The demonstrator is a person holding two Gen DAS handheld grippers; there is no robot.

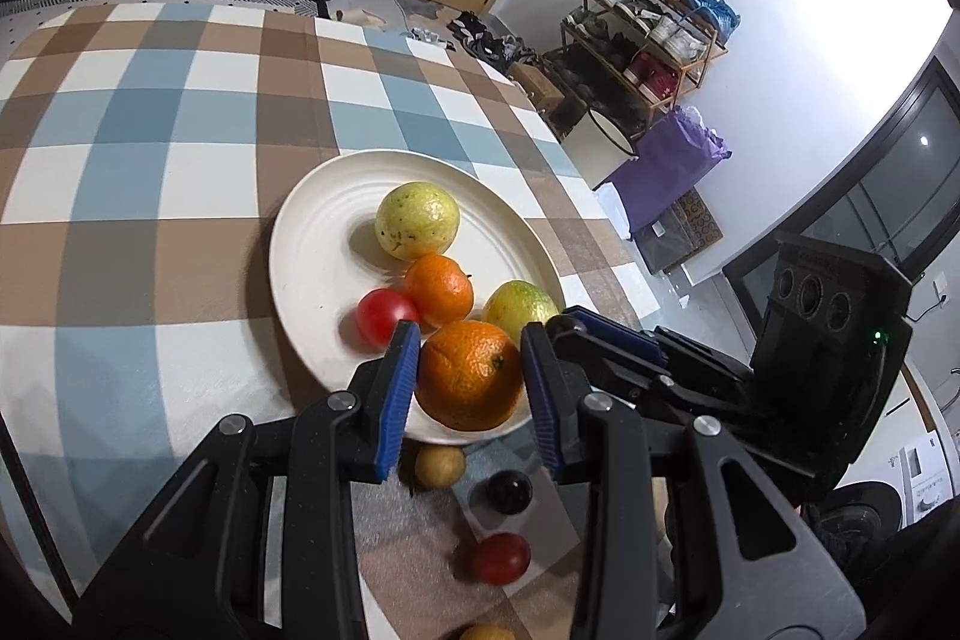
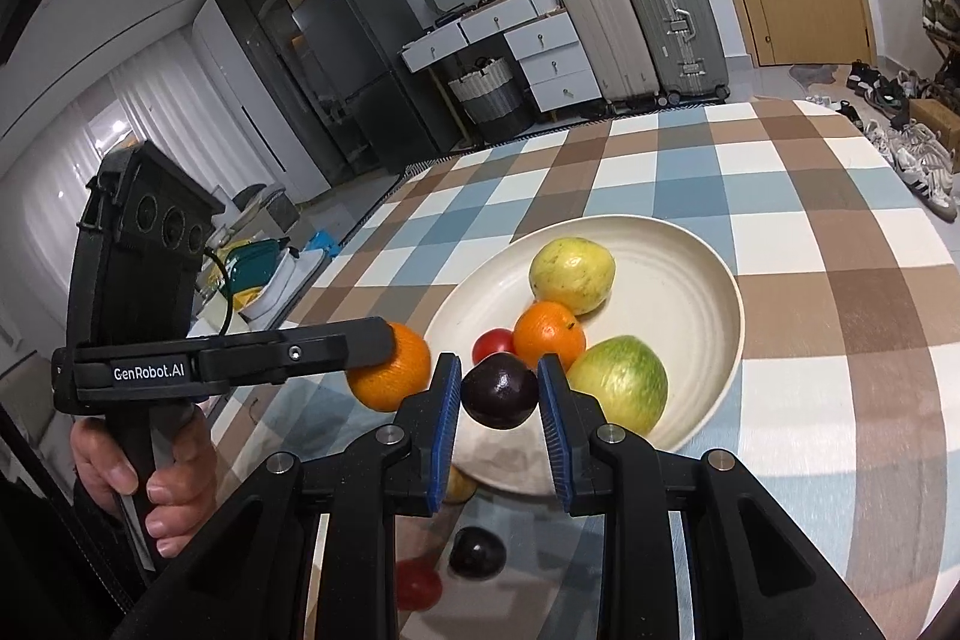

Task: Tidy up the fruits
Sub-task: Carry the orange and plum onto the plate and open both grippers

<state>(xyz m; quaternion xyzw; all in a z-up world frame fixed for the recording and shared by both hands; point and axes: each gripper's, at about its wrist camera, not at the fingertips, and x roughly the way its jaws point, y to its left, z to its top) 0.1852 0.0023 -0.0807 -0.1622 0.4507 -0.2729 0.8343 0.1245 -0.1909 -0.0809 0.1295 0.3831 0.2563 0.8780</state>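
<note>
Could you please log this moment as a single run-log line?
left gripper: shut on orange | right gripper: shut on plum | plate: four fruits | both over plate's near edge

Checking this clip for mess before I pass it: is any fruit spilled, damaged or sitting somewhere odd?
Nothing looks spilled or damaged. A few small fruits lie on the tablecloth off the plate: a yellowish one, a dark one and a red one. They seem simply not yet sorted. The orange and dark plum are in the grippers.
</note>
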